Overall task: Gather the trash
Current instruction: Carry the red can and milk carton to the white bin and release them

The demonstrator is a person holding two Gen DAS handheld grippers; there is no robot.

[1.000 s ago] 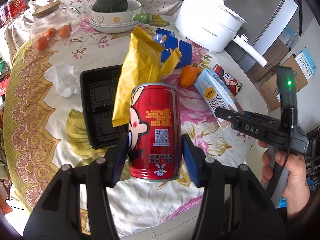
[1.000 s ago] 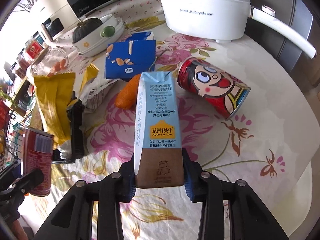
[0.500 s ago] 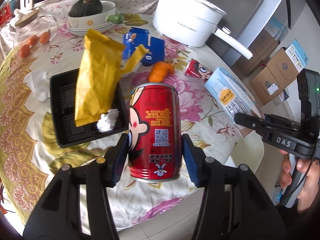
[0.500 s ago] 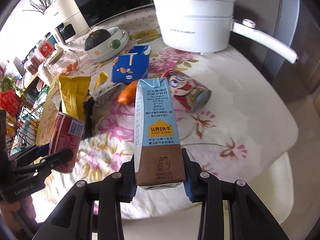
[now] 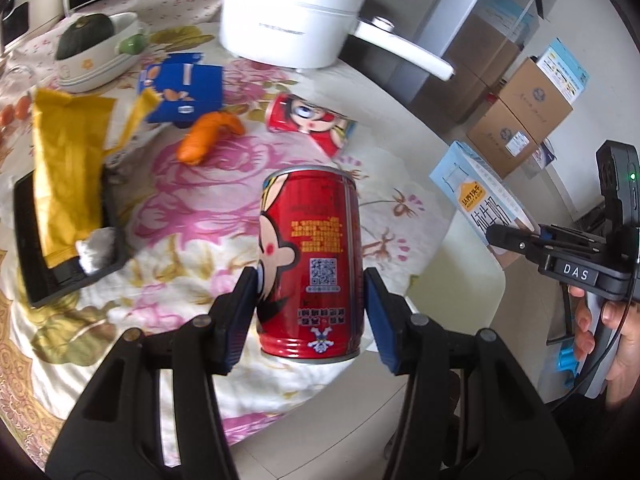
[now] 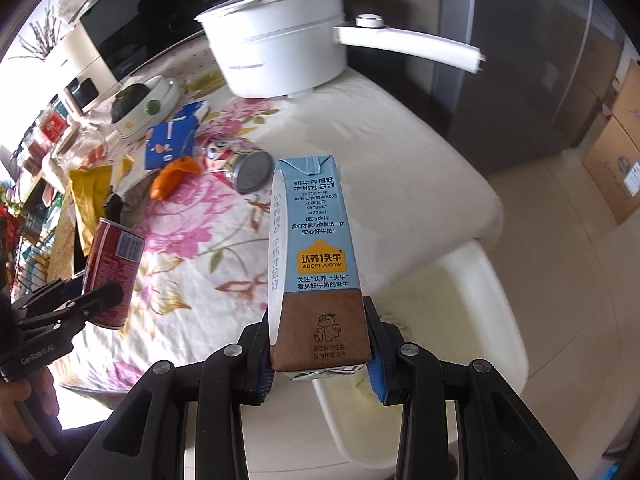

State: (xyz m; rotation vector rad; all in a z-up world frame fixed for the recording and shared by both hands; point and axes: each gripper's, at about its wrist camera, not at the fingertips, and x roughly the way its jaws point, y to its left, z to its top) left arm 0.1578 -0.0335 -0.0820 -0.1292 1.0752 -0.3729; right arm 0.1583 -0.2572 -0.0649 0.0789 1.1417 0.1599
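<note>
My left gripper (image 5: 310, 316) is shut on an upright red drink can (image 5: 310, 260), held above the table's front edge; it also shows in the right wrist view (image 6: 114, 272). My right gripper (image 6: 320, 356) is shut on a light-blue and brown milk carton (image 6: 316, 260), held over a cream bin (image 6: 472, 340) beside the table; the carton also shows in the left wrist view (image 5: 476, 200). A second red can (image 5: 312, 122) lies on its side on the floral tablecloth (image 5: 200, 208). A yellow wrapper (image 5: 66, 172) and crumpled tissue (image 5: 96, 246) lie in a black tray (image 5: 44, 280).
A white electric pot (image 5: 296, 24) with a long handle stands at the back. A carrot (image 5: 208, 138), a blue flattened box (image 5: 182, 92) and a bowl with a squash (image 5: 92, 52) lie on the table. Cardboard boxes (image 5: 520, 120) stand on the floor at right.
Both grippers have pulled back from the table and swung right with their loads. The carton now hangs over the cream bin; the can is near the table's front edge.
</note>
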